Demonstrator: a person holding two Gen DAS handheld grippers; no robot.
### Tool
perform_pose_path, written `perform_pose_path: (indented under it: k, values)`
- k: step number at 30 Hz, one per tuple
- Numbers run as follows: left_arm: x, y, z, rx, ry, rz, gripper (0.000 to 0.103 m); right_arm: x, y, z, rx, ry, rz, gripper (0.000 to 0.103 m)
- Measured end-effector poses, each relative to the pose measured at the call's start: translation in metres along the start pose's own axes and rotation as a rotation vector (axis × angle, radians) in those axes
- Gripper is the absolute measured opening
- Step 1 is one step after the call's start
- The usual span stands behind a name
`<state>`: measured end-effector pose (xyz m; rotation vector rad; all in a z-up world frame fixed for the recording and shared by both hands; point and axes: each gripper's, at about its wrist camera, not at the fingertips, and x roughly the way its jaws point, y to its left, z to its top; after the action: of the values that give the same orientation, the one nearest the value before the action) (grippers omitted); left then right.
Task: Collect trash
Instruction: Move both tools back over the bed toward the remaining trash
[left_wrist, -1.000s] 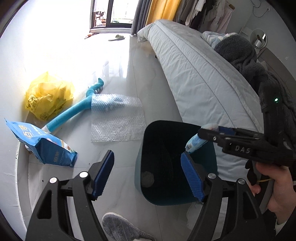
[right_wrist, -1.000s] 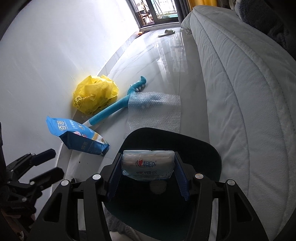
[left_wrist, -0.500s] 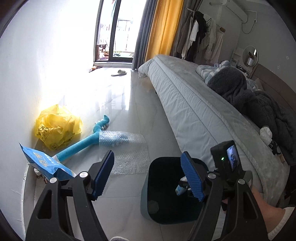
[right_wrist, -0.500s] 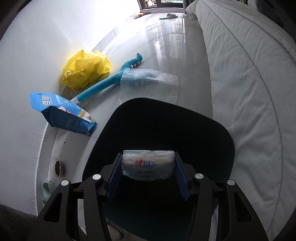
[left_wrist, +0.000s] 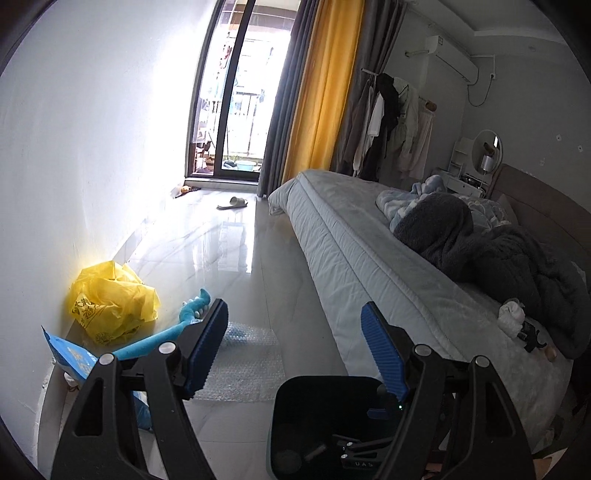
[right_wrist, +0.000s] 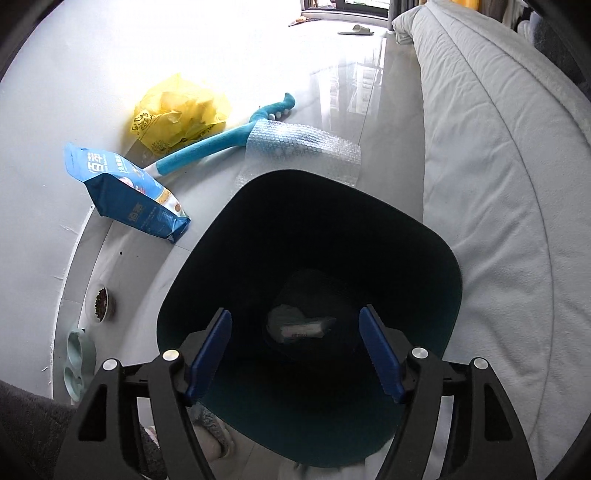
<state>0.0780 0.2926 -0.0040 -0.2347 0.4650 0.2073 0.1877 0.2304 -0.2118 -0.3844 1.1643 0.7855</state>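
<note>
Left wrist view: the left hand-held gripper (left_wrist: 291, 347) is held above the floor (left_wrist: 236, 258) with its blue pads spread apart and nothing between them. Past the pads lies a sheet of bubble wrap (left_wrist: 243, 362), with a blue foam stick (left_wrist: 166, 336) running from it toward a crumpled yellow plastic bag (left_wrist: 110, 302) against the wall. A blue snack bag (left_wrist: 74, 360) shows at the left edge, partly behind the gripper's frame. The dark trash bin (left_wrist: 314, 417) stands at the bottom, just beside the bed (left_wrist: 369, 258); part of the other gripper shows over its mouth.

Right wrist view: the right hand-held gripper (right_wrist: 295, 354) points down into the trash bin (right_wrist: 424, 266). Its jaws have just been opening and now hold nothing. The tissue pack (right_wrist: 299, 326) lies at the bottom of the bin, dim and blurred, clear of both pads. On the floor (right_wrist: 369, 92) beyond the bin's rim are the bubble wrap (right_wrist: 303, 147), the foam stick (right_wrist: 207, 147), the yellow plastic bag (right_wrist: 177, 110) and the snack bag (right_wrist: 125, 192). A small bowl (right_wrist: 100, 302) of dark pellets sits near the wall.
</note>
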Motion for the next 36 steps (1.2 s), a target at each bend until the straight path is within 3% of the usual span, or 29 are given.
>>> perform_pose_path:
  k: [8,21,36]
  values:
    - [0.0,-0.026,0.013,-0.019,-0.04,-0.022,0.077,-0.062,-0.008,0.001,-0.049,-0.157,-0.042,0.073]
    - [0.019,-0.09,0.02,0.01,-0.053,-0.082,0.082,-0.156,-0.067,-0.025,-0.017,-0.388,-0.088,0.076]
    - [0.05,-0.187,-0.002,0.077,0.015,-0.209,0.084,-0.223,-0.162,-0.08,0.045,-0.512,-0.243,0.079]
